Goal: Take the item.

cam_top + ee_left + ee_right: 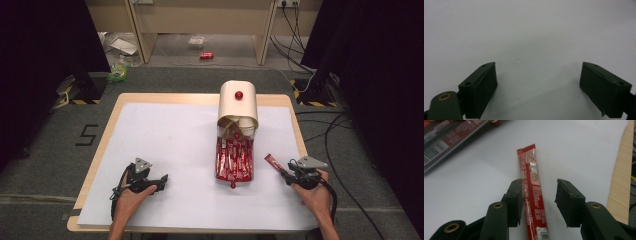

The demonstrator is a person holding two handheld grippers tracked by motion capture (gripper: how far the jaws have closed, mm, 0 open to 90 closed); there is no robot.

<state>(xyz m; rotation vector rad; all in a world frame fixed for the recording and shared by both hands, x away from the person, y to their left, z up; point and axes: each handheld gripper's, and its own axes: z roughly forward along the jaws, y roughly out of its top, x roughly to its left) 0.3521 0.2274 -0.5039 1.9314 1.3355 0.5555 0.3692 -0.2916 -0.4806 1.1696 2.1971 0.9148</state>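
Note:
A single red stick packet (pixel 532 182) lies flat on the white sheet (pixel 579 147), running between the jaws of my right gripper (pixel 537 185). The jaws stand apart; the left one touches the packet's edge and a gap shows at the right one. In the high view this packet (pixel 273 161) points up-left from my right gripper (pixel 286 172) at the table's right. A cream domed box (pixel 238 104) with a red knob stands at the back centre, and a bunch of red packets (pixel 234 159) spills toward me from its mouth. My left gripper (pixel 162 179) rests at the front left, open over bare sheet (pixel 534 37).
The wooden table edge (pixel 621 177) runs close to the right of my right gripper. The bunch of red packets (pixel 446 137) lies up-left of it. A small red ball (pixel 233 185) sits at the near end of the bunch. Cables (pixel 330 130) trail on the floor to the right.

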